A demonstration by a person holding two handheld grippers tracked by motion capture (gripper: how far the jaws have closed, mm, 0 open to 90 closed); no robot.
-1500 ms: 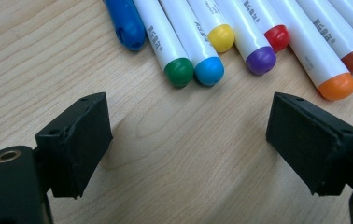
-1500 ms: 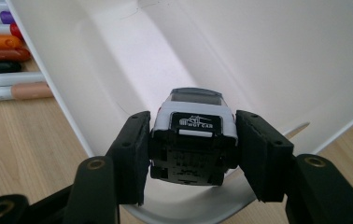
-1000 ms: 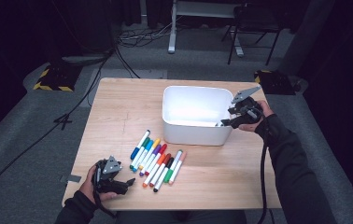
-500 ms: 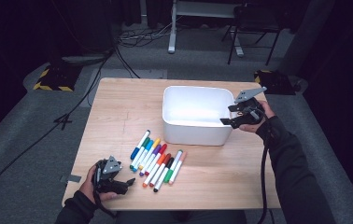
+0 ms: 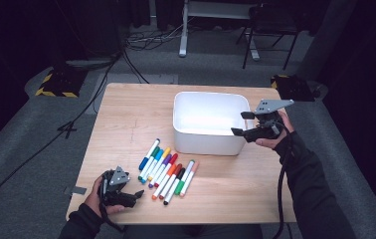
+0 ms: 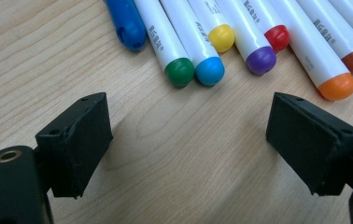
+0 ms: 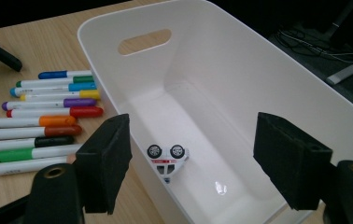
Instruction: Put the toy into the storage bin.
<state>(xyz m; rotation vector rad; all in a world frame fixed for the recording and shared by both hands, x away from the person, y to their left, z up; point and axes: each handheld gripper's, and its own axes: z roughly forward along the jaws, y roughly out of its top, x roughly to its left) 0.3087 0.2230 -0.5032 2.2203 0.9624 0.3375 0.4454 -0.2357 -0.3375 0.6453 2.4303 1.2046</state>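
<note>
The table (image 5: pixel 126 114) is a light wooden top with a visible grain, set on a grey carpeted floor (image 5: pixel 22 164) in a dark room. Black cables (image 5: pixel 101 84) run across the floor behind the table, past a block with yellow-and-black hazard stripes (image 5: pixel 56 82) at the left and the legs of a chair (image 5: pixel 270 35) and a white stand (image 5: pixel 183 30) at the back.

A white bin (image 5: pixel 206 142) stands on the right half of the table, its long side toward the person. In the right gripper view a small white toy car (image 7: pixel 167 158) lies upside down on the bin's floor, wheels up, near the end of the bin closest to the camera. A slot handle (image 7: pixel 144 41) is cut into the bin's far end wall.

The right gripper (image 5: pixel 243 124) hovers at the bin's right rim, pointing in over it. Its jaws have just been opening and stand wide apart with nothing between them; the car lies below, free of the pads.

A row of markers (image 5: pixel 168 169) lies side by side on the wood, just left of and in front of the bin, caps of many colours. The left gripper (image 5: pixel 134 194) rests at the near left corner of the table, close to the markers' ends, its jaws spread with only bare wood between them.
</note>
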